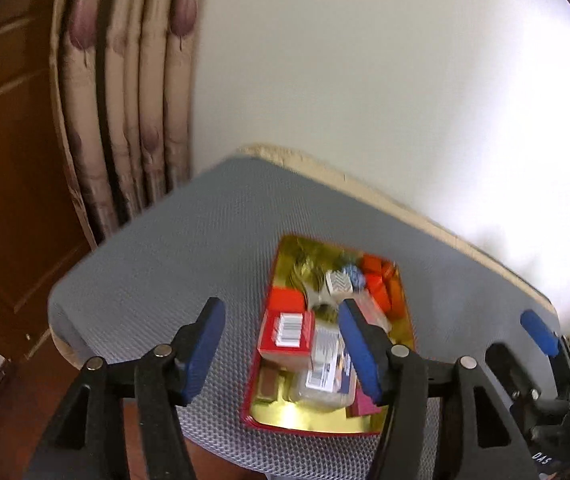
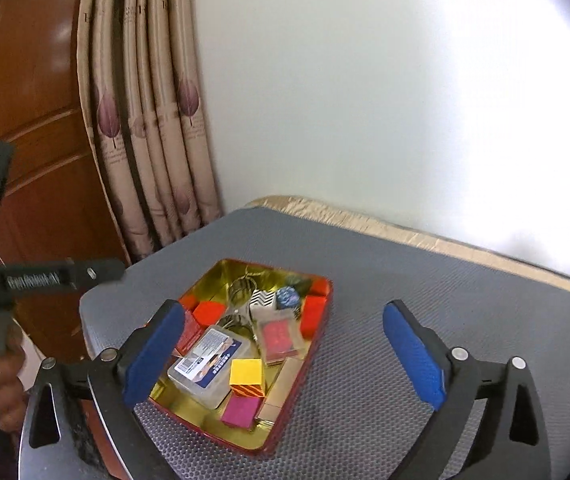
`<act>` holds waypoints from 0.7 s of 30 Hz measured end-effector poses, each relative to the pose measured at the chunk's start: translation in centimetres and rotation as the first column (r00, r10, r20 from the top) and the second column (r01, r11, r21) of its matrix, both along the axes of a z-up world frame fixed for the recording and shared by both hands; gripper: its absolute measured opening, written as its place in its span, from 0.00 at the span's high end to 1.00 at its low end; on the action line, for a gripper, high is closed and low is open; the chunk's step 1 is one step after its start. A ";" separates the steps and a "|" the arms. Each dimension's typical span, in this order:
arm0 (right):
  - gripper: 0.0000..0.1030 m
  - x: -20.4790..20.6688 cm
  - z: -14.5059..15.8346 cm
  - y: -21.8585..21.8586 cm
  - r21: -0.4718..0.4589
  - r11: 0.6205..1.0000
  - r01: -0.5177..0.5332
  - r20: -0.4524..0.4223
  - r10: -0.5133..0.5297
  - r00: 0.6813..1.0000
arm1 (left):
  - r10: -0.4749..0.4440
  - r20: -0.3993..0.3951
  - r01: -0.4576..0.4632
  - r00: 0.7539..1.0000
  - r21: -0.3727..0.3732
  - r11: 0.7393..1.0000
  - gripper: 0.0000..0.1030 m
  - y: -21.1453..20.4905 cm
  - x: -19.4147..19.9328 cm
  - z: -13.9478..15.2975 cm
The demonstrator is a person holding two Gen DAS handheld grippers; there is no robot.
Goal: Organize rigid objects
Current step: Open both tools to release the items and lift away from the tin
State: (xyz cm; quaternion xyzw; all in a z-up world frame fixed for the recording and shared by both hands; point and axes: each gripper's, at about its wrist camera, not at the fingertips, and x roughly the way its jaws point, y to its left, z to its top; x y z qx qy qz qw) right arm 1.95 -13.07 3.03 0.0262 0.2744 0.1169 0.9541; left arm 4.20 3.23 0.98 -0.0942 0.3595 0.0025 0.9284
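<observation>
Both grippers are hanging above the near end of the tin, nothing in either. The left gripper (image 1: 281,344) is standing part open with its pads clear of everything; the right gripper (image 2: 285,352) is standing wide apart, also empty. No earlier view to compare, so I'm only reading what's lying there now.

Progress, as a judgement: the sorting is looking nearly or fully done. The mat (image 2: 385,360) around the tin is showing no loose pieces, and everything small is sitting inside the red tin (image 2: 221,438), which is lying on the mat near its left end.

Count, near to far, in the right wrist view:
- one pink block (image 2: 239,410)
- one yellow-topped block (image 2: 246,374)
- one clear plastic case (image 2: 209,360) with a label
- one clear packet with a red card (image 2: 281,336)
- orange-red blocks, at least four, e.g. (image 2: 209,312); more may be hiding
- one black-and-white zigzag cube (image 2: 263,300)
- one blue patterned ball (image 2: 288,298)
- a tangle of metal rings (image 2: 239,290), count unclear

Beyond that: curtain (image 2: 149,120) and wall.
</observation>
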 end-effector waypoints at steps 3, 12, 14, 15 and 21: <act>0.01 -1.2 0.7 0.0 -0.010 1.000 0.011 0.036 -0.011 0.999 | 0.005 0.019 -0.006 1.000 0.016 1.000 0.39 0.1 -1.2 0.9; 0.00 -4.3 1.3 1.1 -0.019 0.997 0.072 0.103 -0.069 0.992 | 0.049 0.062 -0.055 0.997 0.097 0.994 0.39 -0.4 -4.8 -1.0; 0.00 -4.6 1.0 1.5 -0.023 0.997 0.068 0.084 -0.066 0.994 | 0.064 0.078 -0.070 0.995 0.081 0.994 0.39 -0.2 -5.4 -1.5; 0.00 -4.8 0.9 1.7 -0.022 0.998 0.067 0.076 -0.065 0.995 | 0.065 0.078 -0.071 0.995 0.079 0.994 0.39 -0.2 -5.4 -1.6; 0.00 -5.8 1.0 2.7 -0.045 0.994 0.098 0.077 -0.094 0.993 | 0.061 0.130 -0.079 0.990 0.138 0.987 0.39 -1.6 -6.2 -1.4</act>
